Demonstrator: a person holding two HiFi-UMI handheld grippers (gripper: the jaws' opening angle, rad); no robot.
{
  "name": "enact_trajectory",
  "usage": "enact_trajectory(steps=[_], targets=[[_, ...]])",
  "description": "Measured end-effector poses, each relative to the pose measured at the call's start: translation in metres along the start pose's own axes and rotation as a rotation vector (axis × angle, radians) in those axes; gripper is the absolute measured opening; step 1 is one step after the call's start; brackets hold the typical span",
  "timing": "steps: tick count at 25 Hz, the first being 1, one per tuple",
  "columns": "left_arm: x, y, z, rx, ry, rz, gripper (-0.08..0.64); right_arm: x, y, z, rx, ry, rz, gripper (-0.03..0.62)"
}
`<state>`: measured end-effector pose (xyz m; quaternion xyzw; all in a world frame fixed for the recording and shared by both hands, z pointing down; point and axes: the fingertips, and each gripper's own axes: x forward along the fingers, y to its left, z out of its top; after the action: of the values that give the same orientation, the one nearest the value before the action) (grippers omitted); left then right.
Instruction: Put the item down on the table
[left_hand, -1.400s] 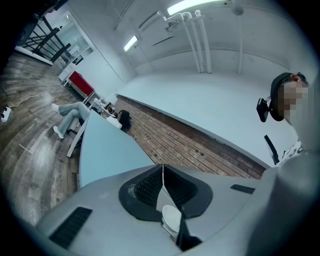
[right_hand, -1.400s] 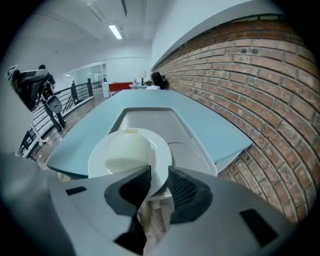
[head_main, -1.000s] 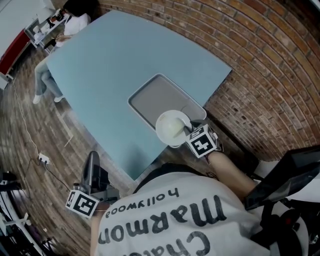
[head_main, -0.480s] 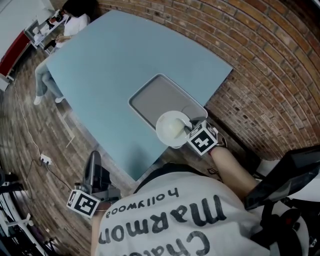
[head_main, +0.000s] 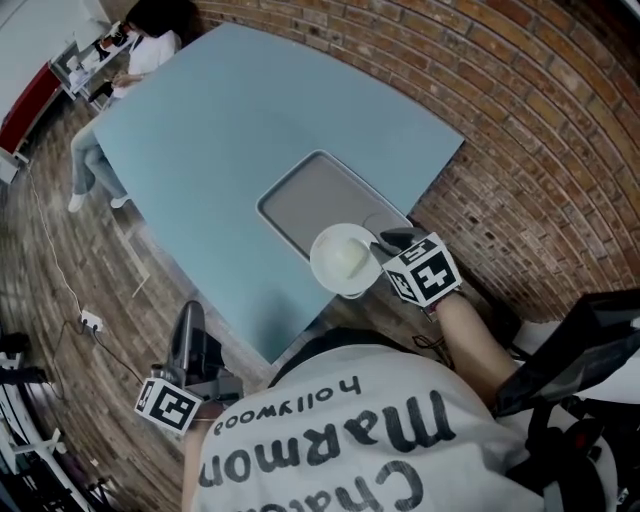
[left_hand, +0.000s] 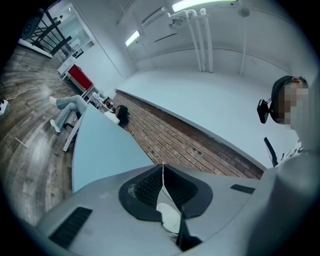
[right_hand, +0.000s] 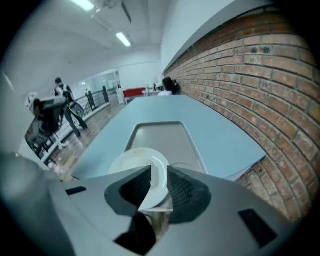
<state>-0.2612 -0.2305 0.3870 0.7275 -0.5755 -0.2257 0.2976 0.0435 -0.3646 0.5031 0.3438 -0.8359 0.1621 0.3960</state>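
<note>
A white plate (head_main: 345, 258) hangs over the near end of a grey tray (head_main: 315, 195) on the light blue table (head_main: 230, 130). My right gripper (head_main: 382, 247) is shut on the plate's right rim. In the right gripper view the plate (right_hand: 145, 160) stands on edge between the two pads of the right gripper (right_hand: 154, 182), above the tray (right_hand: 165, 137). My left gripper (head_main: 185, 322) hangs low at the left, off the table and over the wooden floor. In its own view the left gripper (left_hand: 163, 172) has its jaws pressed together, with nothing between them.
A brick wall (head_main: 540, 130) runs along the table's right side. A person (head_main: 150, 40) sits at the table's far end. Wooden floor (head_main: 60, 250) lies to the left, with a cable and plug (head_main: 88, 320) on it. Black equipment (head_main: 565, 365) stands at my right.
My right hand has swung a little to the right and its marker cube has turned. The plate stays at about the same spot over the tray's near end. The left gripper has not moved.
</note>
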Motion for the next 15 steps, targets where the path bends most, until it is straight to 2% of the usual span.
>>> enact_trajectory(steps=[3,5,9,12,15], targets=[[0.003,-0.006,-0.004,0.011,0.006,-0.007,0.015,-0.023,0.018,0.029,0.119,-0.147,0.151,0.101],[0.005,-0.011,-0.006,0.012,0.014,-0.017,0.015,-0.038,0.027,0.046,0.161,-0.227,0.213,0.101],[0.008,-0.019,-0.009,0.029,0.025,-0.033,0.015,-0.061,0.035,0.069,0.186,-0.338,0.267,0.101],[0.004,-0.027,-0.001,0.105,-0.030,-0.013,0.015,-0.077,0.036,0.080,0.239,-0.422,0.308,0.091],[0.000,-0.034,0.004,0.163,-0.056,-0.009,0.015,-0.087,0.034,0.078,0.279,-0.459,0.310,0.070]])
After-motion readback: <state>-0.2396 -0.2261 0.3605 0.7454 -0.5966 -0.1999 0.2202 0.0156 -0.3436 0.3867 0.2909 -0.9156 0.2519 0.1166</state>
